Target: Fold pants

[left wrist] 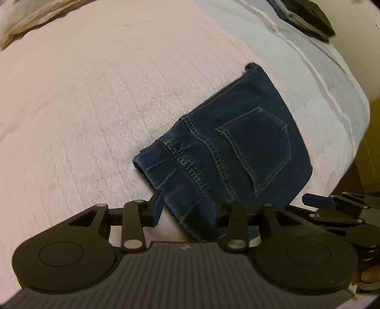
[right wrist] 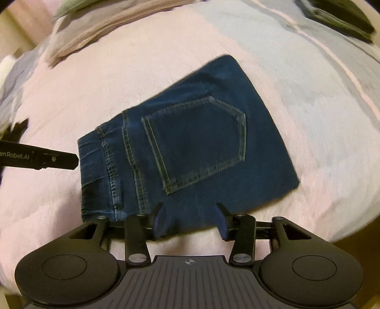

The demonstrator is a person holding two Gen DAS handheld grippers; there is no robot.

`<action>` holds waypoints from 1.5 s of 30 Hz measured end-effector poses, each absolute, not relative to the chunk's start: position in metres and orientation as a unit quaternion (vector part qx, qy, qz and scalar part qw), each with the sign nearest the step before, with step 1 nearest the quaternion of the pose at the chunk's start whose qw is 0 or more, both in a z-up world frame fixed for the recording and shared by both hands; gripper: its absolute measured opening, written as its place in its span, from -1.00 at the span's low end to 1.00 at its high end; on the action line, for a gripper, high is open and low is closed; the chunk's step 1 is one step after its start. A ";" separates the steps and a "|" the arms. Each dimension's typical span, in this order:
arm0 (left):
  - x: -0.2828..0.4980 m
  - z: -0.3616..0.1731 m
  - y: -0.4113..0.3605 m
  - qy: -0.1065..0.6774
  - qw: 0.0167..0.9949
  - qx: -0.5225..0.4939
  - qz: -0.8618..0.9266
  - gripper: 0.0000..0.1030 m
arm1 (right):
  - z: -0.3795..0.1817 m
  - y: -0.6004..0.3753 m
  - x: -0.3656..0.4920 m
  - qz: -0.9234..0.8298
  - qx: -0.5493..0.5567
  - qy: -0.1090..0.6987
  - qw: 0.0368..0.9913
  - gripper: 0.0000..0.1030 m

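Note:
The dark blue jeans (left wrist: pixel 237 147) lie folded into a compact packet on the pink bed cover, with a back pocket (right wrist: pixel 194 145) facing up. My left gripper (left wrist: pixel 185 211) hangs open over the waistband corner; denim shows between its fingers but the pads are not pressing on it. My right gripper (right wrist: pixel 190 219) is open just above the packet's near edge and holds nothing. One black finger of the left tool (right wrist: pixel 59 159) reaches in from the left beside the waistband. In the left wrist view a blue fingertip of the right tool (left wrist: pixel 317 200) shows at the right.
The bed cover (right wrist: pixel 71 83) is pink with a pale blue-grey band (right wrist: pixel 296 78) on the right. Dark folded clothing (left wrist: pixel 306 16) lies at the far right corner. A beige cloth (right wrist: pixel 95 26) is bunched at the far left. The bed's edge (left wrist: pixel 356 133) drops off on the right.

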State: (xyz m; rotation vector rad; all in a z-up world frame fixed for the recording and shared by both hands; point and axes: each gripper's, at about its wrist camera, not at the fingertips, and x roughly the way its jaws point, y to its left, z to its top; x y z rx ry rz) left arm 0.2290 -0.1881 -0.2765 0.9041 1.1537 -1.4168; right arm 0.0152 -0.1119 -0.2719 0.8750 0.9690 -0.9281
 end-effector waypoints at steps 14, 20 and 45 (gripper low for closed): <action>0.178 -0.265 -0.159 0.501 0.666 0.284 -0.475 -0.06 | -0.277 -0.199 -0.065 -0.276 0.317 0.474 0.774 0.09; 0.221 -0.287 -0.126 0.519 0.684 0.192 -0.474 0.27 | -0.298 -0.251 -0.111 -0.284 0.384 0.428 0.768 0.11; 0.254 -0.376 -0.143 0.636 0.562 0.003 -0.529 -0.44 | -0.366 -0.331 -0.094 -0.135 0.582 0.293 0.746 -0.66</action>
